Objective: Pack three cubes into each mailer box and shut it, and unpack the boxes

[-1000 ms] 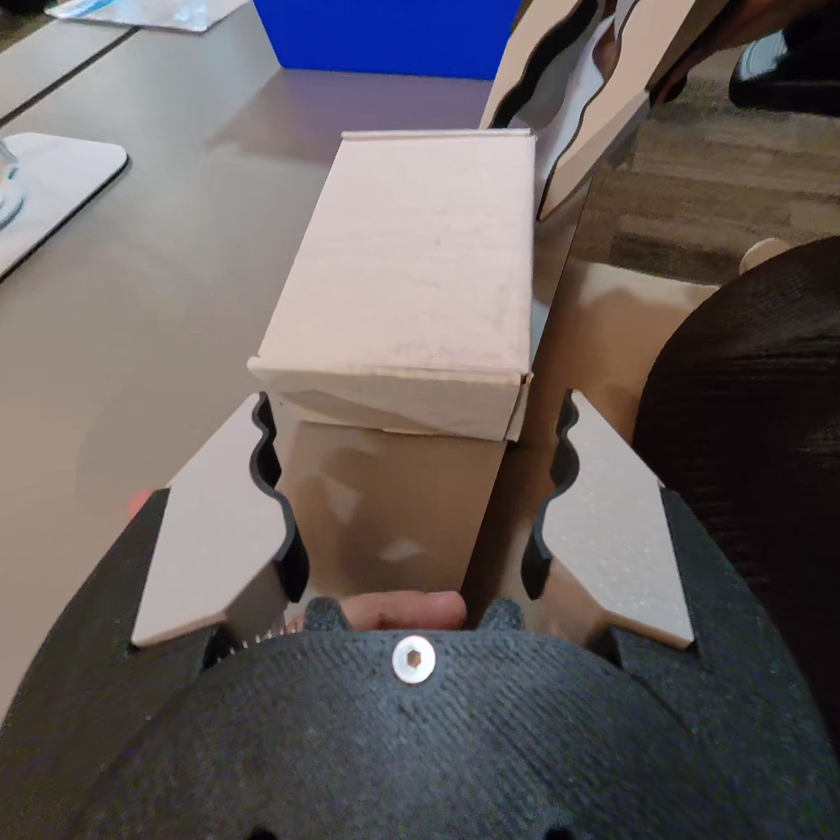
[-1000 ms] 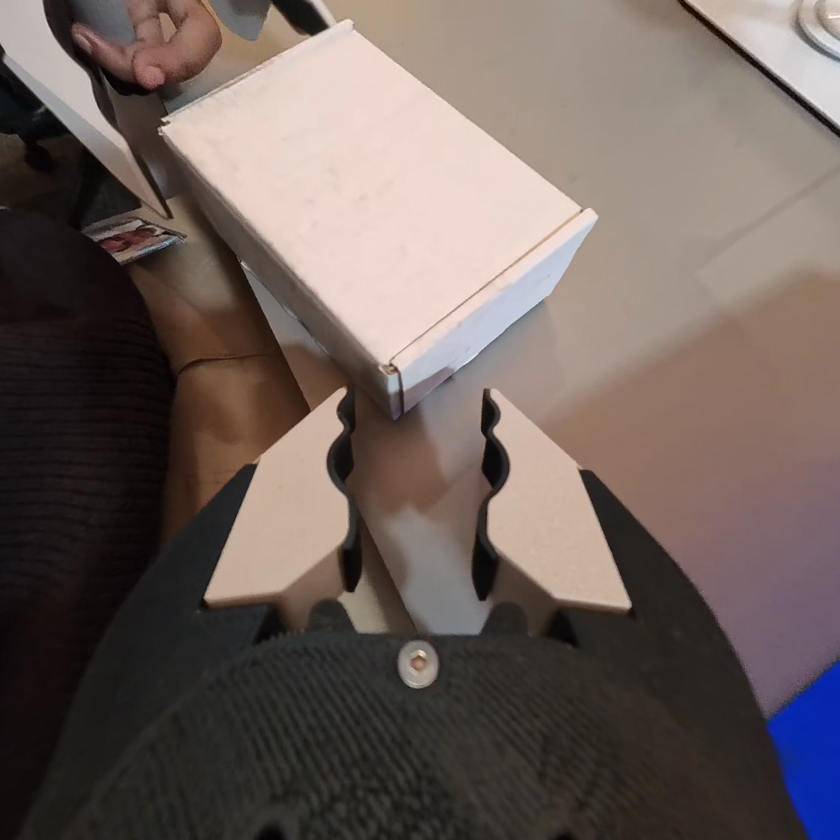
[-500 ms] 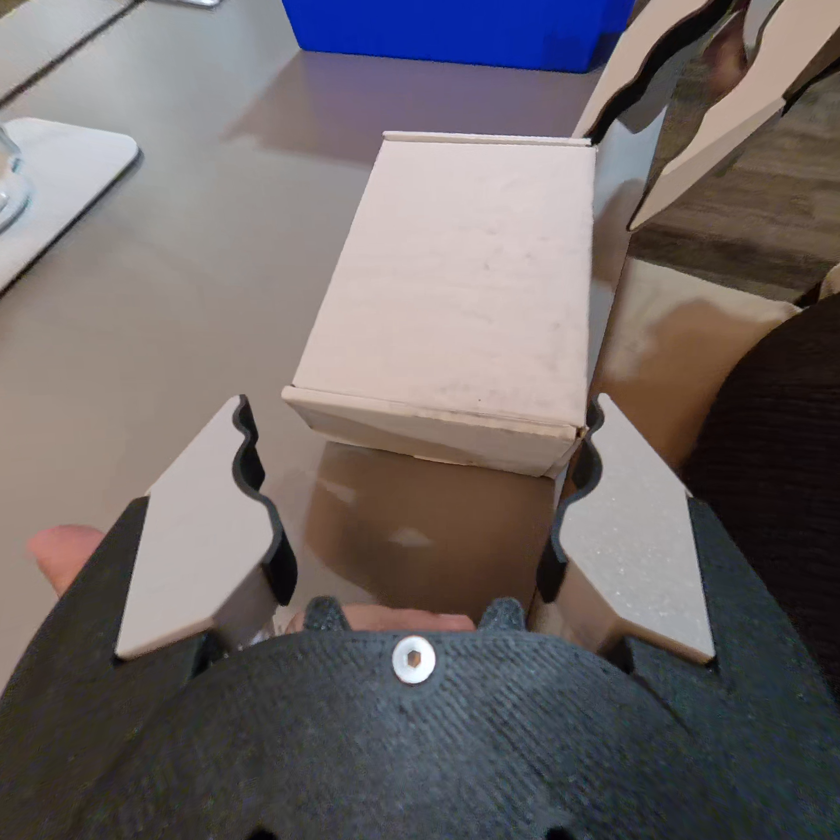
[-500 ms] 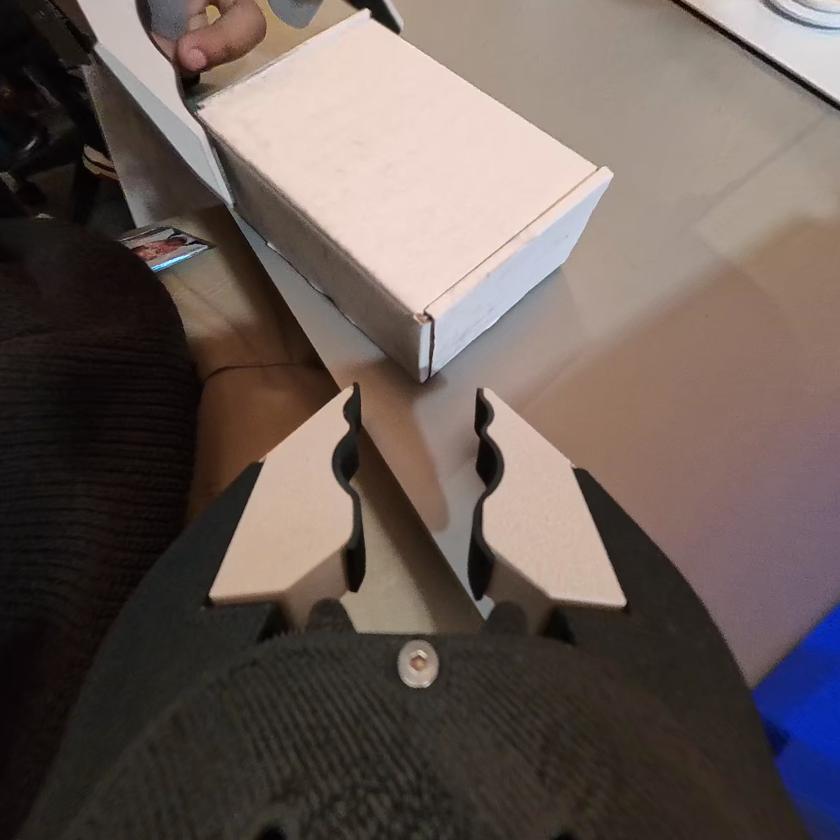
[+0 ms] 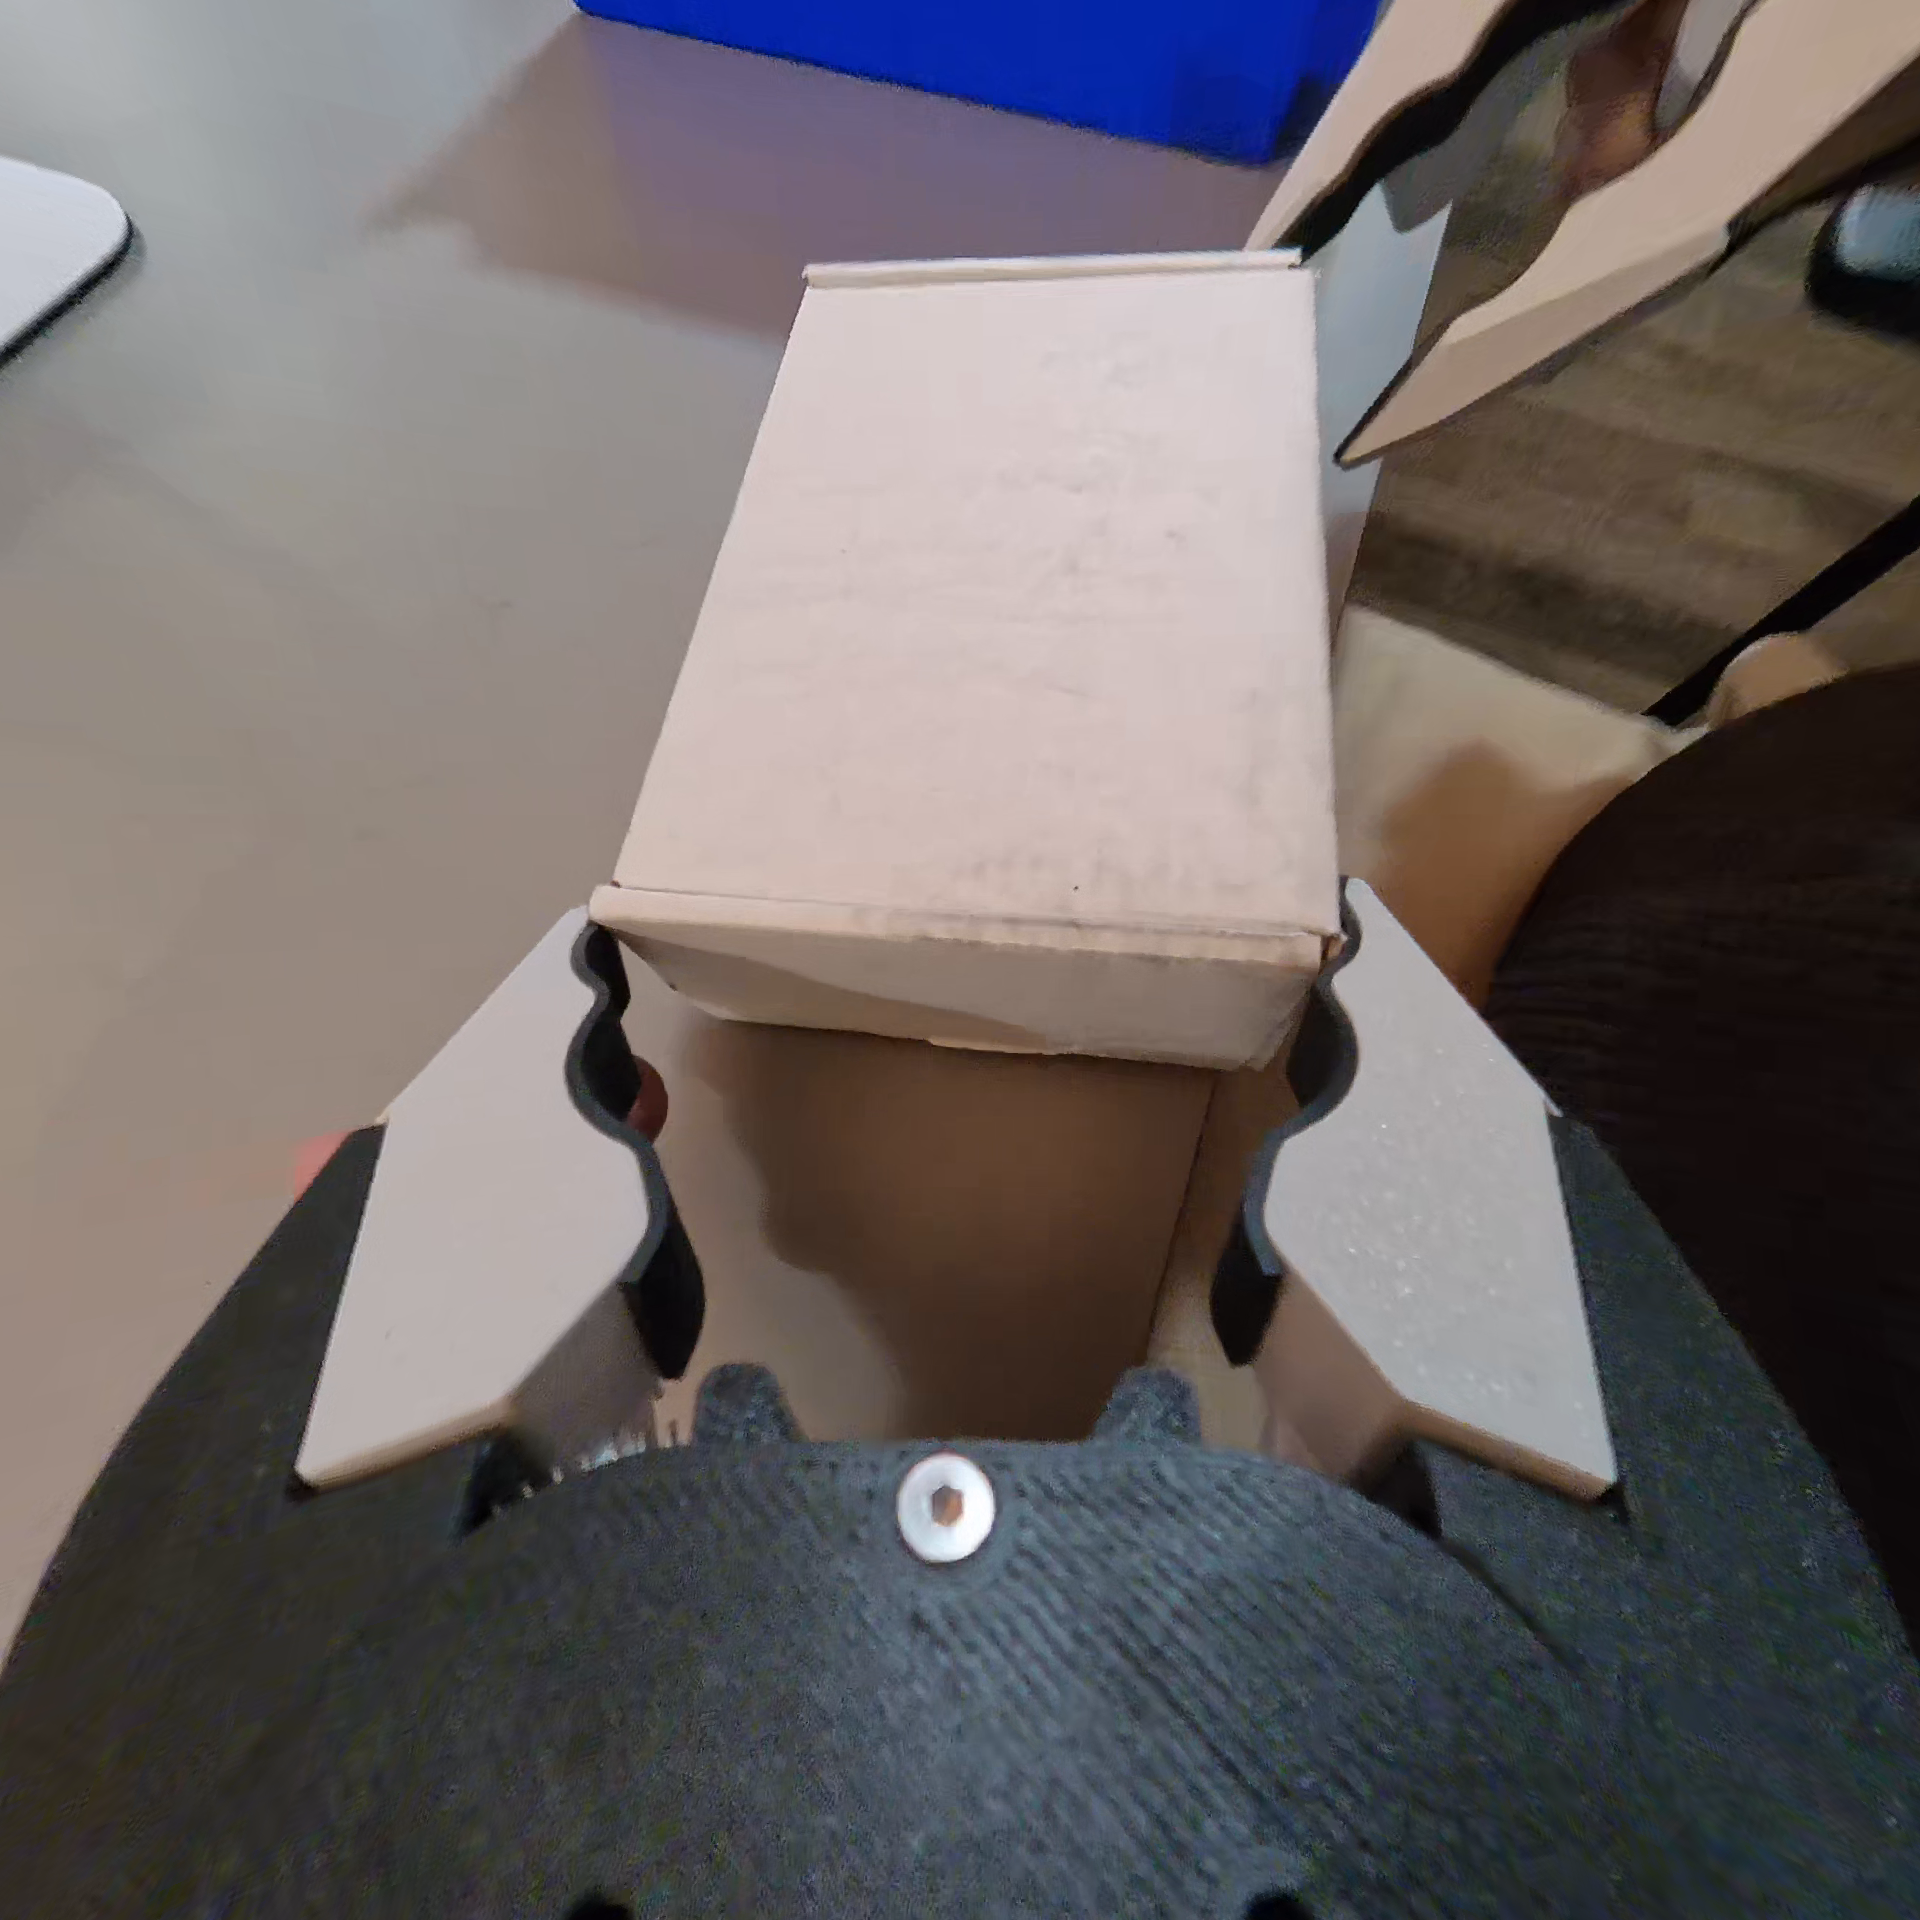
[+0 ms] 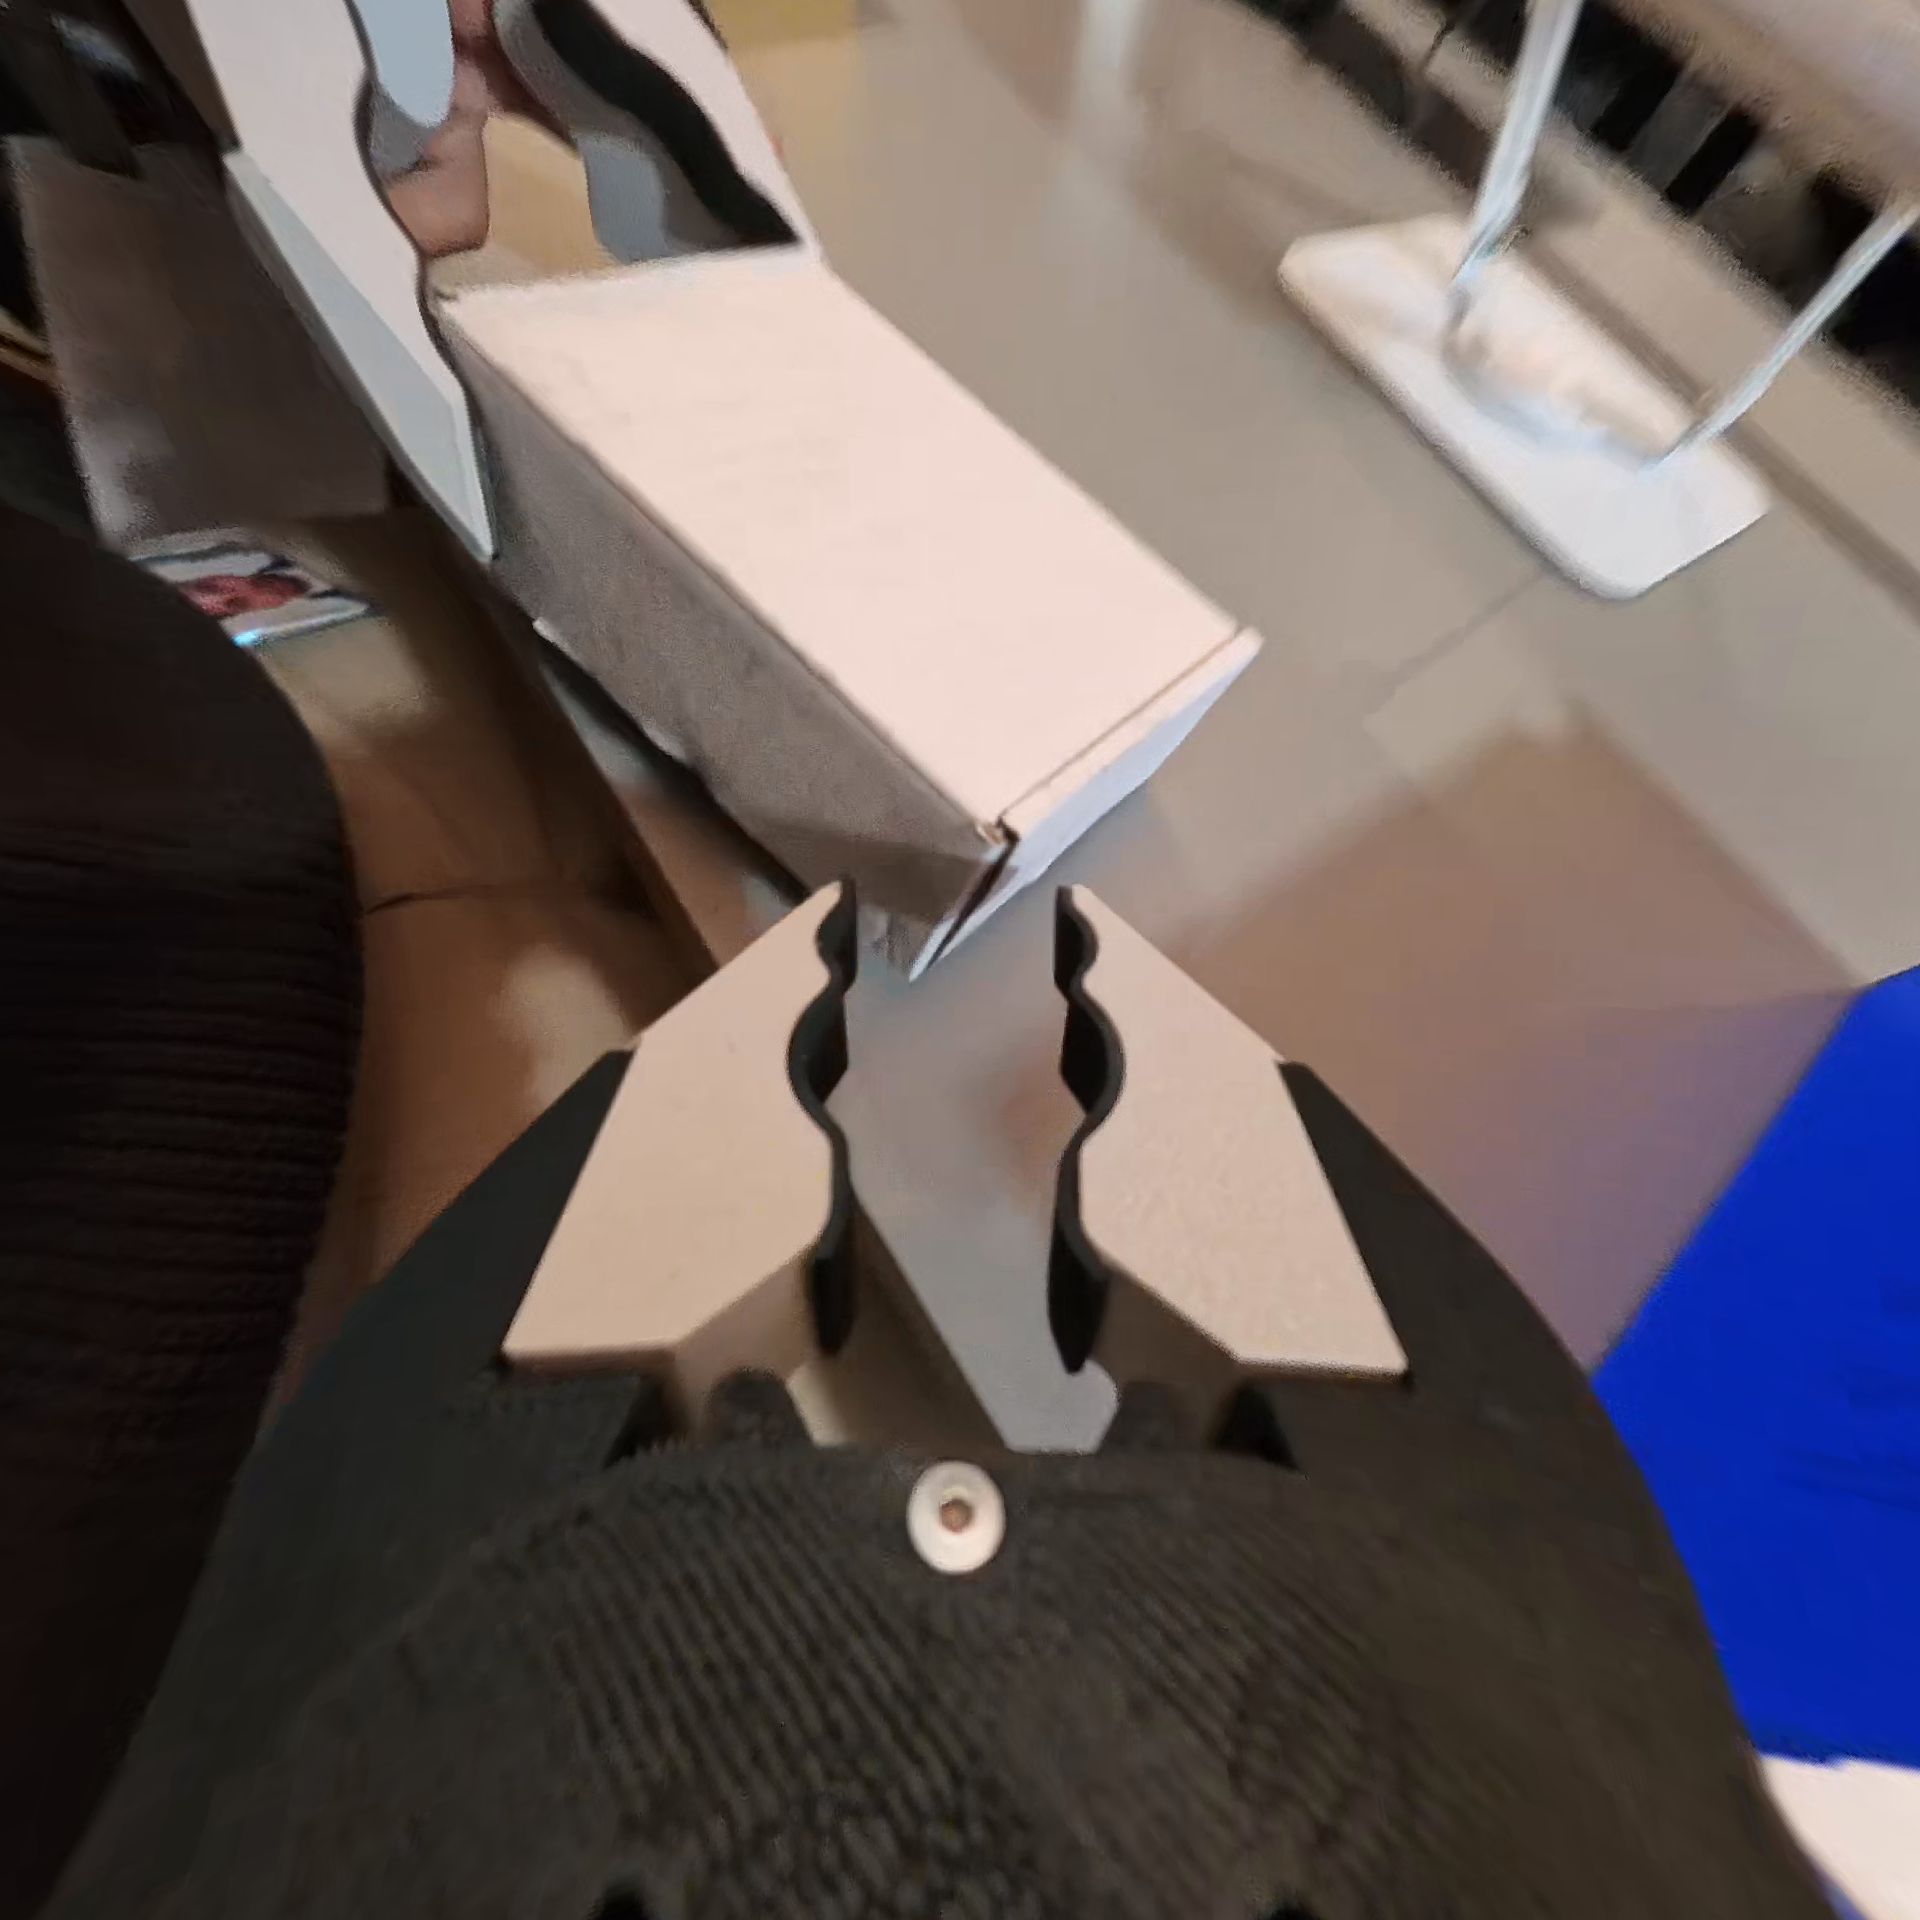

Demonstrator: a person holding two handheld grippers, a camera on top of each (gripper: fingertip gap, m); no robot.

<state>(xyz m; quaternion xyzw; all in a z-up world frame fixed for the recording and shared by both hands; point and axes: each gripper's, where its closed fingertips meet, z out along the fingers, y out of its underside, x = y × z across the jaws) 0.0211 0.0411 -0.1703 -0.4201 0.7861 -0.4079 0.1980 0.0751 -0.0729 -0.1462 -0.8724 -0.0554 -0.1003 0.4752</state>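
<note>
Since the earlier pictures, the left gripper (image 5: 971,940) has been brought forward, so that its fingertips (image 5: 1351,935) now stand at the two near corners of the closed white cardboard mailer box (image 5: 997,623). Its jaws are spread wide, just at the width of the box; whether they already touch the cardboard cannot be told. The box lies shut on the grey desk (image 5: 312,623), close to the edge by the person's lap, with a blue plastic bin (image 5: 987,52) behind it.

The right gripper (image 6: 956,914) is released too, its jaws only partly apart, and it is held just before the far lower corner of the box (image 6: 831,540). Nothing is grasped by it.

The box is judged to be light and fairly stiff, but its thin walls may be dented under strong pressure. It is best taken across the short end, near the corners, where the folded cardboard is strongest. The smooth surface may slip a little.
</note>
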